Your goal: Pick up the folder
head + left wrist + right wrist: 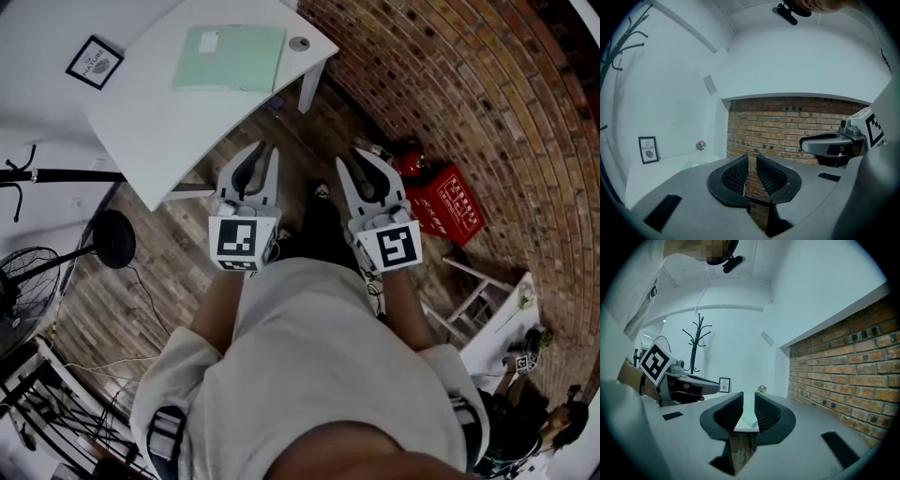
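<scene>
A pale green folder [230, 56] lies flat on the white table [159, 122] at the top left of the head view. Both grippers hang side by side in front of my body, over the wooden floor and short of the table's near edge. My left gripper [260, 150] [752, 159] is all but closed, with nothing between its ribbed pads. A narrow gap shows between the pads of my right gripper [361, 157] [749, 399], and it holds nothing either. Through that gap the table's edge [745, 420] is visible straight ahead.
A brick wall [469, 84] curves along the right. A red crate [450, 202] sits on the floor beside my right gripper. A framed picture [94, 62] stands at the table's far left. A fan [23, 272] and cables occupy the left floor; a white stool [469, 300] is at the right.
</scene>
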The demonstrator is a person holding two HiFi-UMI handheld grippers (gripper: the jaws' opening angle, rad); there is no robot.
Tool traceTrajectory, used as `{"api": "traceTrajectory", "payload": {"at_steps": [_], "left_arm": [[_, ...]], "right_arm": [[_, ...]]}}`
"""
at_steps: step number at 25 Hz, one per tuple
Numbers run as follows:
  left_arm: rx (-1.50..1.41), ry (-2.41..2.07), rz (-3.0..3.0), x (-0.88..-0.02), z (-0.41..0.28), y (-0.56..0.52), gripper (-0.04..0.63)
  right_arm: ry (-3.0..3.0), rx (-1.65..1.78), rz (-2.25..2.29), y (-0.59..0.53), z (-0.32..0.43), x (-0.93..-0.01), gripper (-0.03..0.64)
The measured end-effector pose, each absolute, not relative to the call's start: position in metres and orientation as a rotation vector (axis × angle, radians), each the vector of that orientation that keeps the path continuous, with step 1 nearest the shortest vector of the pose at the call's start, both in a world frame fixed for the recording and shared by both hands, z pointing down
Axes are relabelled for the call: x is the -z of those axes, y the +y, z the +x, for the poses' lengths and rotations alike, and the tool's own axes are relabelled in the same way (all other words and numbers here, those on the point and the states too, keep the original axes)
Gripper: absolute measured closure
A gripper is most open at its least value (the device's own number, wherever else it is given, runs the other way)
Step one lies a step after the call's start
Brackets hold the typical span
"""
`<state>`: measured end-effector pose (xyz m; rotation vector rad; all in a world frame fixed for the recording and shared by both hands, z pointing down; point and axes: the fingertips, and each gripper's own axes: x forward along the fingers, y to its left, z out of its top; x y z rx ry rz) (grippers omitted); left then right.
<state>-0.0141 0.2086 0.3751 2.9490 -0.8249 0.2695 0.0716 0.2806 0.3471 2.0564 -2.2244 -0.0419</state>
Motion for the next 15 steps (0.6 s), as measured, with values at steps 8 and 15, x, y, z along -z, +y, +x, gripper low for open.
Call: {"api": "traceTrajectory", "payload": {"at_steps": [8,15], "left_arm": [[-0.295,-1.049,2.859,-0.377,0.004,0.148,0.551],[-0.348,-1.189,2.721,-0.4,0.021,0.111,0.551]], "right_arm": [[-2.42,0.08,1.835,0.201,0.096,-0.347,0.538],[-2.53,0.049,1.642,0.146,0.12,-0.364,0.535]]}}
